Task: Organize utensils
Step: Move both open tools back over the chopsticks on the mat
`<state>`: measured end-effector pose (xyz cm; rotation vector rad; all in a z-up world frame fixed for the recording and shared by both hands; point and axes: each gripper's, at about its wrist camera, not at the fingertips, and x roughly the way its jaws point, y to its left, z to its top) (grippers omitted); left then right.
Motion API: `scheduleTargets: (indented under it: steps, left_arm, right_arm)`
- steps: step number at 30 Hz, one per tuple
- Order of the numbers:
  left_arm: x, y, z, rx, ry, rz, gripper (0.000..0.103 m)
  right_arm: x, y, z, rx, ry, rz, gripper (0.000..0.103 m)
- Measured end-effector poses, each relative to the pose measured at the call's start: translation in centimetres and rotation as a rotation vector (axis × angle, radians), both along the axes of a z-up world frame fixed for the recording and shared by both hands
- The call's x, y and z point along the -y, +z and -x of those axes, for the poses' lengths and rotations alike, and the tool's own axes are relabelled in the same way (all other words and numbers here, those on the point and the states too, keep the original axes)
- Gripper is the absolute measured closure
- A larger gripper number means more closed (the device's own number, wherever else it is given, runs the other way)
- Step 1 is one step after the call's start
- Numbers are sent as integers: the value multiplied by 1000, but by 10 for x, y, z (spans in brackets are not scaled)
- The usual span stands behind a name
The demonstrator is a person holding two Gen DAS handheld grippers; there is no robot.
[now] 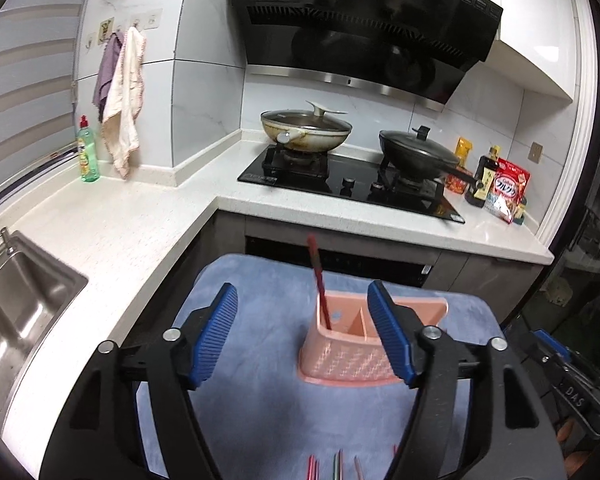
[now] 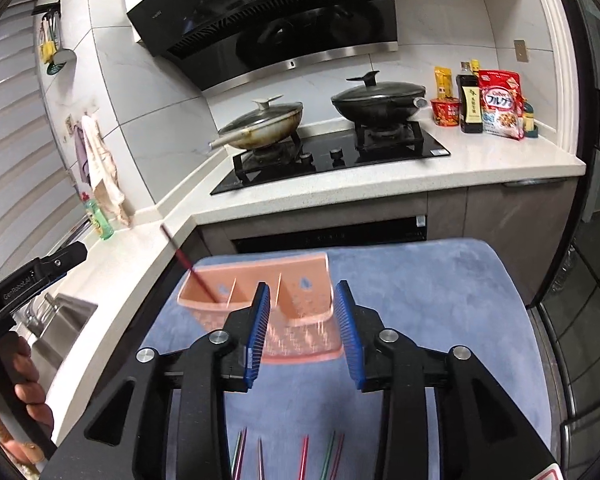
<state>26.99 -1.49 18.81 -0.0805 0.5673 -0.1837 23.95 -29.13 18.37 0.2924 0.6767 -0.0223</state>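
One red chopstick (image 1: 319,276) leans in the left compartment of a pink plastic holder (image 1: 342,354) with a perforated front, on a plush blue mat (image 1: 256,412). Left gripper (image 1: 304,334) and right gripper (image 2: 302,332), ribbed blue pads, gape empty. Speckled white counter (image 1: 112,232) behind.

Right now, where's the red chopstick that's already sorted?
The red chopstick stands tilted in the leftmost compartment of the pink holder on the blue mat, seen in both wrist views. The other chopsticks lie on the mat's near edge.
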Motion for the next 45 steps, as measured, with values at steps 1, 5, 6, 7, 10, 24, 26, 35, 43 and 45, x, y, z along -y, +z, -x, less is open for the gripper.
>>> scheduleTargets:
  steps: [1,5,6,7,10,24,26,35,43,45]
  left_arm:
    - [-1,-4,9,-6,-2,-10,38]
    - [-5,-24,37,-30,-5,-52,38]
    - [-6,-30,43,-41,-4,-60,38]
    - [-6,-38,51,-58,-4,-70,38]
    - [-10,-59,67,-104,-5,-72,38]
    - [-21,-169,144,-315,9,-118,38]
    - [-20,-176,153,-331,4,-108,38]
    - [-22,-200,180,-384,4,-116,38]
    - [-24,-211,192,-404,0,-120,38]
    - [-23,-212,193,-410,-2,-117,38]
  right_arm:
    - [-1,-2,9,-2,2,0,67]
    - [-8,-15,45,-28,4,18,65]
    - [-10,-20,54,-38,8,15,64]
    - [-12,-24,61,-48,9,16,64]
    - [-17,-39,86,-79,6,20,64]
    - [-48,-123,176,-248,31,119,63]
    - [-52,-131,183,-265,39,110,63]
    - [-66,-158,212,-324,66,99,63]
    - [-76,-173,226,-366,90,87,63]
    - [-77,-176,226,-372,91,94,63]
